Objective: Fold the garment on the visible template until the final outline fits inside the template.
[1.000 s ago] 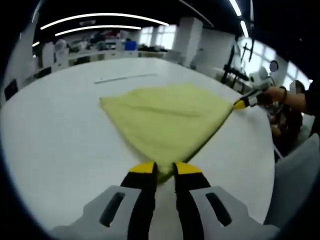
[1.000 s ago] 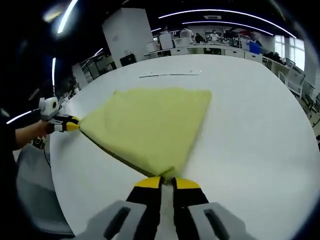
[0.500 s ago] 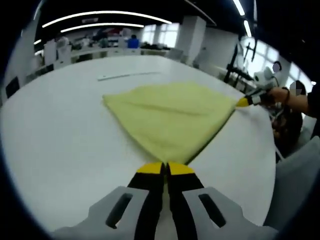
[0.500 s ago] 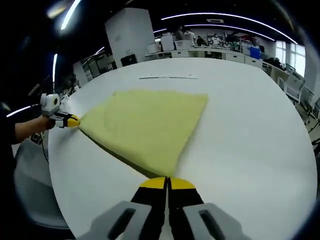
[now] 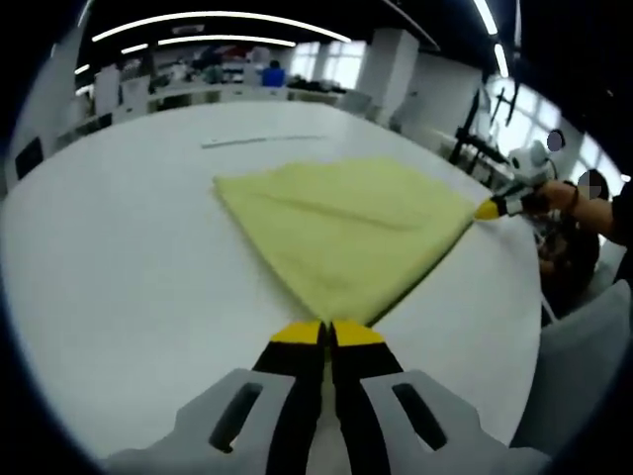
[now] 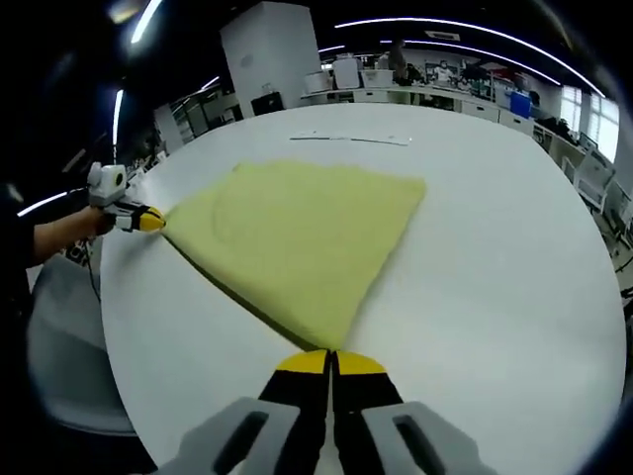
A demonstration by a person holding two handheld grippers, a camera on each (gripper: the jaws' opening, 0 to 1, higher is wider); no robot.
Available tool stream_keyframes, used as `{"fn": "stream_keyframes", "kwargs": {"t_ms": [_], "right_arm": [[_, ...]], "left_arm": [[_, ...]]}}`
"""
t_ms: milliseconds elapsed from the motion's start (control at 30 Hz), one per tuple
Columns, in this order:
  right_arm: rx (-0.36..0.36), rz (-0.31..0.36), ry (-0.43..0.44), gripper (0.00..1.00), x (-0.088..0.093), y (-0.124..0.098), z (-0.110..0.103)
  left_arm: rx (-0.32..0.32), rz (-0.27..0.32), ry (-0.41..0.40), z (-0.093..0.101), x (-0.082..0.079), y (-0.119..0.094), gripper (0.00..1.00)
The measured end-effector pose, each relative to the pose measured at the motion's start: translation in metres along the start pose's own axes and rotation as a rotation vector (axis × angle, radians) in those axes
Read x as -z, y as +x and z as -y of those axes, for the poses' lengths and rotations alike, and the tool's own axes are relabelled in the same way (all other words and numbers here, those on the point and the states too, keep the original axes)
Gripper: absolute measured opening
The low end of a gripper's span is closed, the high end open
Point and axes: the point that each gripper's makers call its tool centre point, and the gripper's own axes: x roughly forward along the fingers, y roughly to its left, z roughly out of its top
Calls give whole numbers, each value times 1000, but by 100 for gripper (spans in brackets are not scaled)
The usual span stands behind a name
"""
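- Here, the pale yellow soft-fabric garment lies flat on the wide white round table, folded into a broad wedge with one pointed corner at each of your tools.
- In the left gripper view, your left gripper, black-fingered with yellow tips on a grey body, has its jaws pressed together with the near corner of the garment pinched between the yellow tips.
- In that same view your right gripper comes in from the right, held in your hand, and its yellow tip touches the far right point of the cloth; you cannot tell from here how its jaws stand.
- In the right gripper view, your right gripper is closed tip to tip on the garment, clamping the nearest corner of the wedge.
- There your left gripper shows at the left, at the table's edge, its yellow tip touching the cloth's left point.
- The edge of the cloth running between the two held corners is straight and shows a darker underside layer along it.
- A thin pale straight strip lies on the table beyond the garment's far edge, well apart from it; it is too small to say what it is.
- No template outline can be made out on the table surface.
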Motion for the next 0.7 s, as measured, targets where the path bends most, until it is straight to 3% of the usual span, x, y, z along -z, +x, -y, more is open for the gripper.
{"fn": "stream_keyframes", "kwargs": {"t_ms": [700], "right_arm": [[-13,11,41,0,12,-5,-14]], "left_arm": [[-44,-15,-6,7,17,-19,0]]}}
